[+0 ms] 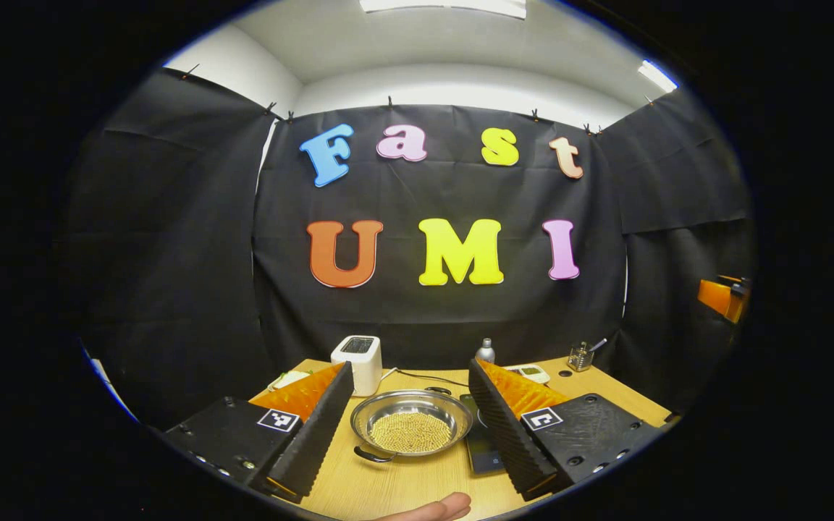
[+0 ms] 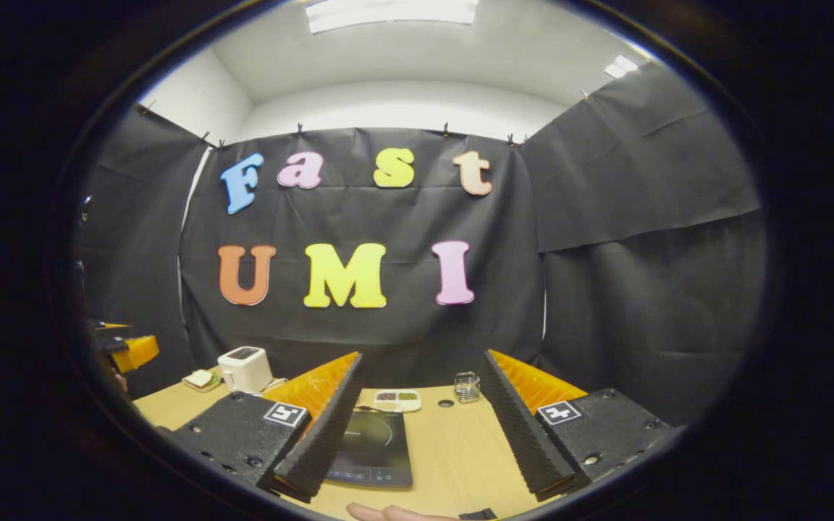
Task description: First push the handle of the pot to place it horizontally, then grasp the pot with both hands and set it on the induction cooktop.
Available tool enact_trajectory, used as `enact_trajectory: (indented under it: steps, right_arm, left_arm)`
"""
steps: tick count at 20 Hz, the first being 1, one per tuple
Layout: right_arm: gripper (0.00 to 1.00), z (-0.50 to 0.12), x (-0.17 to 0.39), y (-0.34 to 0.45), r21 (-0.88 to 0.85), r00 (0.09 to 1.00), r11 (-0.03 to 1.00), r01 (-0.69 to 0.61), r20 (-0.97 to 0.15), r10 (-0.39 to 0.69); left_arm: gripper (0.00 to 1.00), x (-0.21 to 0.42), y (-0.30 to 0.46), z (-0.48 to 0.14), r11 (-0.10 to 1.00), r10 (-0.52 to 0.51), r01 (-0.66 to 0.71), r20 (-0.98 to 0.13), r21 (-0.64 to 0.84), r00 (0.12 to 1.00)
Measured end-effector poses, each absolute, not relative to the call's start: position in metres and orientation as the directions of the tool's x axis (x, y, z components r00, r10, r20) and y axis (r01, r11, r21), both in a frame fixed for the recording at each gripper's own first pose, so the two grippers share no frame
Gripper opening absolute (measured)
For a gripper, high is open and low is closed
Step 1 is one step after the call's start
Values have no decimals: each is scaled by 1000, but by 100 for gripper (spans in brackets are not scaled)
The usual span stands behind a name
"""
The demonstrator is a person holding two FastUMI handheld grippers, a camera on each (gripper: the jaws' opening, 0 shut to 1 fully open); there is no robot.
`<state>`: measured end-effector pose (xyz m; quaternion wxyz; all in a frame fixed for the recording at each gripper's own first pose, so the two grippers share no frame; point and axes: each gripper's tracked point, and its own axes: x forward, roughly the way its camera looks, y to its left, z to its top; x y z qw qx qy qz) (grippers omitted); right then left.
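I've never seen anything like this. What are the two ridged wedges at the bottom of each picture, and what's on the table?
No robot: a person holds a claw in each hand, each with its own camera looking along its two fingers, the wedges.

The left claw is open, empty, facing a pot of small beads on the table, a toaster behind.

The right claw is open, empty, over the dark flat cooktop; a small glass jar stands farther back.
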<state>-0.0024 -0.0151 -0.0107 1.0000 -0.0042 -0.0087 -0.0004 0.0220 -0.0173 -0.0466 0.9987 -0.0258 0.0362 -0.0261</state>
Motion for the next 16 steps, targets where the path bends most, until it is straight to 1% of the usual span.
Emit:
enact_trajectory:
  steps: [2,3,4,5,6,8,9,10,11,12,13,14,15,16]
  right_arm:
    - [100,-13,-1,-16,-8,1000,1000,2,15,-2]
    - [100,-14,0,-16,-7,1000,1000,2,12,-2]
    - [100,-16,0,-16,-5,1000,1000,1,11,-1]
    - [100,-16,0,-17,-4,1000,1000,0,11,0]
    - [100,-18,1,-18,-3,1000,1000,1,10,-1]
    - [100,-21,2,-19,-2,1000,1000,3,7,-3]
    - [100,-22,3,-20,1,1000,1000,4,5,-4]
    - [100,-23,3,-21,3,1000,1000,4,3,-4]
    - [100,-25,4,-21,3,1000,1000,4,0,-4]
    - [100,-28,5,-21,2,1000,1000,4,-4,-4]
    - [100,-30,6,-22,1,1000,1000,5,-6,-5]
    - [96,-32,7,-23,0,1000,1000,7,-10,-7]
    - [100,-34,7,-24,-1,1000,1000,7,-15,-7]
    - [100,-37,8,-25,0,1000,1000,8,-18,-8]
  left_arm:
    - [93,29,-23,-60,996,-75,69,-104,-57,992]
    - [88,33,-26,-68,995,-87,81,-121,-58,989]
    - [86,37,-30,-75,994,-98,91,-143,-55,985]
    - [76,40,-31,-86,994,-103,96,-164,-48,981]
    - [71,47,-38,-93,992,-122,118,-187,-35,975]
    - [53,50,-44,-118,988,-151,152,-264,-18,953]
    - [42,51,-45,-133,988,-149,152,-310,-15,939]
    - [28,52,-50,-139,985,-169,173,-333,-18,928]
    - [28,54,-52,-147,984,-171,177,-352,-16,920]
    - [22,57,-53,-154,983,-174,181,-366,-14,914]
    - [12,60,-52,-161,984,-167,175,-378,-14,911]
    - [4,62,-53,-169,984,-170,176,-397,-22,902]
    - [0,64,-55,-175,984,-173,176,-409,-29,896]
    - [0,68,-55,-182,984,-171,172,-424,-36,889]
